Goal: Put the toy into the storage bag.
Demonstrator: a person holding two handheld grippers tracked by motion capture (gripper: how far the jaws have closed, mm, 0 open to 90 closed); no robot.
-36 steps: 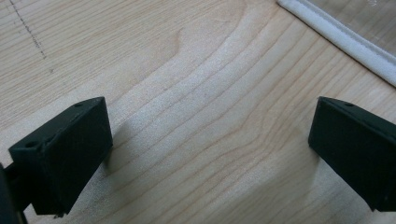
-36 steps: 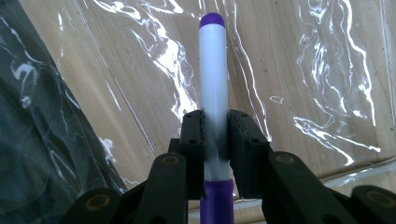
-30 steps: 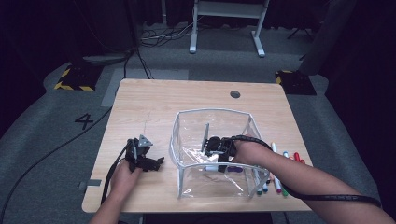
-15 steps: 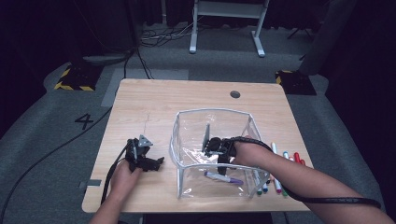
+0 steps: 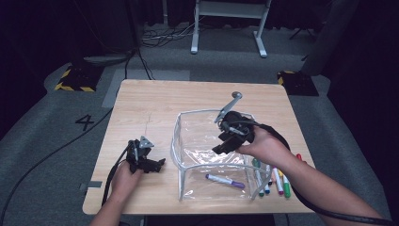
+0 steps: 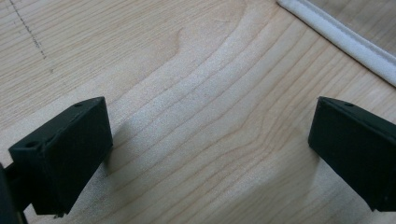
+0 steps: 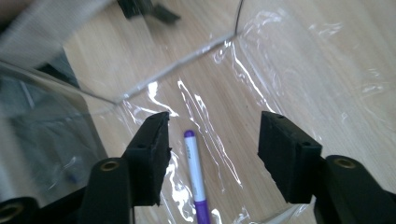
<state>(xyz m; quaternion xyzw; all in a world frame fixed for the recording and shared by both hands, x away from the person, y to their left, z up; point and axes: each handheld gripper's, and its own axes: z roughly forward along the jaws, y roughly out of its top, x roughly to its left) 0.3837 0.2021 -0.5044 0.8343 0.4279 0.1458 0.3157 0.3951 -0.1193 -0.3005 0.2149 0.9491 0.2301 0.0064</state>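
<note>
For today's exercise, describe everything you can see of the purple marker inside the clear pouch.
The purple marker is a slim pen with a white barrel and purple at both ends. It lies flat on the floor of the clear plastic pouch, near its front. Nothing grips it: the right gripper is above it with fingers open.

In the right gripper view, the purple marker (image 7: 195,179) runs off the bottom edge, and the clear pouch's (image 7: 56,93) left wall blurs what lies behind it. In the high view, the markers (image 5: 273,178) right of the pouch are partly covered by the right forearm, their count unclear.
</note>
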